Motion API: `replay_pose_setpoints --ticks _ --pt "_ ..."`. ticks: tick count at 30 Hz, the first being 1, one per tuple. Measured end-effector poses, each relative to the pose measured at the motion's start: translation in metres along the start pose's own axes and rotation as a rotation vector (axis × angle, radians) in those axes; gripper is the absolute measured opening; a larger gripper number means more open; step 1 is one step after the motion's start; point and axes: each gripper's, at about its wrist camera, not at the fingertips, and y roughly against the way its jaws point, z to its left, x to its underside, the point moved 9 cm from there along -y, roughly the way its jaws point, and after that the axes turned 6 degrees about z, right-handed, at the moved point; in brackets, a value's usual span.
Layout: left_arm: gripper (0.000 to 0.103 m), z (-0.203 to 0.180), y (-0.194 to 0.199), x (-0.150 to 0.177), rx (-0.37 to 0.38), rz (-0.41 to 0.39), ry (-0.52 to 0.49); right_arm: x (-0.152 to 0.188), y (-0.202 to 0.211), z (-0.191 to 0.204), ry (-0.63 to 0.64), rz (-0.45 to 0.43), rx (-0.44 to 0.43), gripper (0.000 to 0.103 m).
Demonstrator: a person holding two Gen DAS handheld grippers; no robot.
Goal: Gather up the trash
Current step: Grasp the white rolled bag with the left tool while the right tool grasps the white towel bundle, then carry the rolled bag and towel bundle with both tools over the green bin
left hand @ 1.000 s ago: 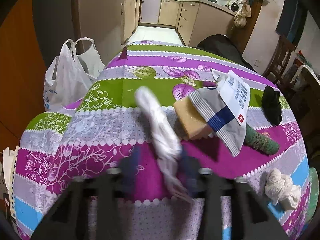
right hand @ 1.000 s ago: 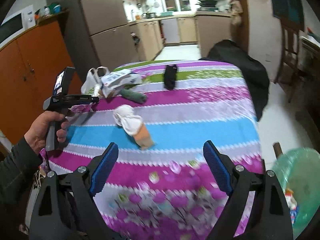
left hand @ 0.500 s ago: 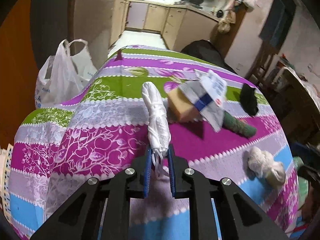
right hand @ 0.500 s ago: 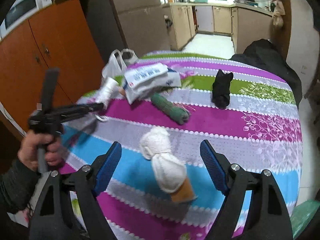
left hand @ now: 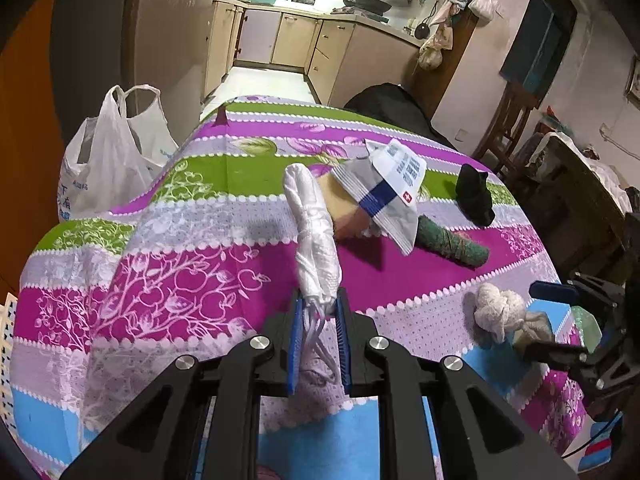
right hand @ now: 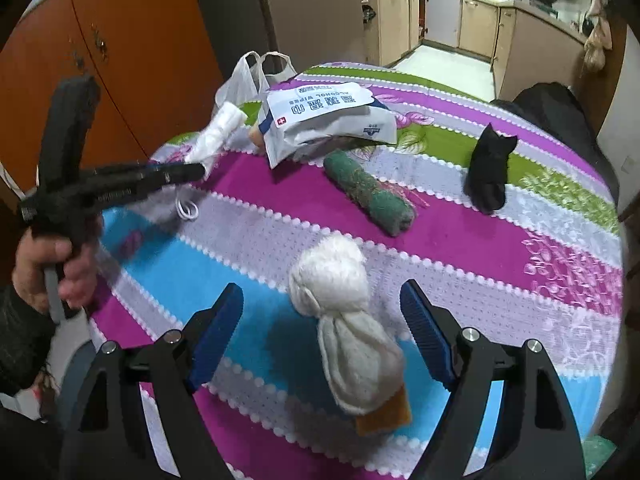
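Note:
My left gripper (left hand: pixel 318 310) is shut on a white folded face mask (left hand: pixel 314 236) and holds it upright above the table; the mask also shows in the right wrist view (right hand: pixel 218 132). My right gripper (right hand: pixel 322 312) is open, its jaws either side of a knotted white sock (right hand: pixel 344 308) lying on the striped tablecloth (right hand: pixel 500 248). The sock also shows in the left wrist view (left hand: pixel 498 308). An alcohol wipes pack (right hand: pixel 328 114), a rolled green cloth (right hand: pixel 368 194) and a black sock (right hand: pixel 490 168) lie further back.
A white plastic bag (left hand: pixel 104 160) hangs off the table's far left edge. A brown sponge (left hand: pixel 342 208) sits under the wipes pack. A dark chair (right hand: pixel 556 116) stands behind the table. Orange cupboards (right hand: pixel 120 40) are on the left.
My left gripper closed on the mask and lifted it off the table. My right gripper moved forward and down, so its open jaws now frame the white sock.

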Motion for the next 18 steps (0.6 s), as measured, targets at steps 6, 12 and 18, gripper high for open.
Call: replay_pose_setpoints --ticks 6,12,18 --pt "0.016 -0.005 -0.004 0.003 0.014 0.006 0.002 -0.002 -0.031 0.002 -0.005 0.046 0.025 0.077" --pt "0.016 -0.010 0.005 0.006 -0.007 -0.013 -0.014 -0.006 -0.033 0.002 -0.032 0.025 0.072 0.036" --pt "0.016 -0.023 0.035 0.010 -0.032 -0.074 -0.037 -0.013 0.025 0.008 -0.073 -0.154 0.104 0.035"
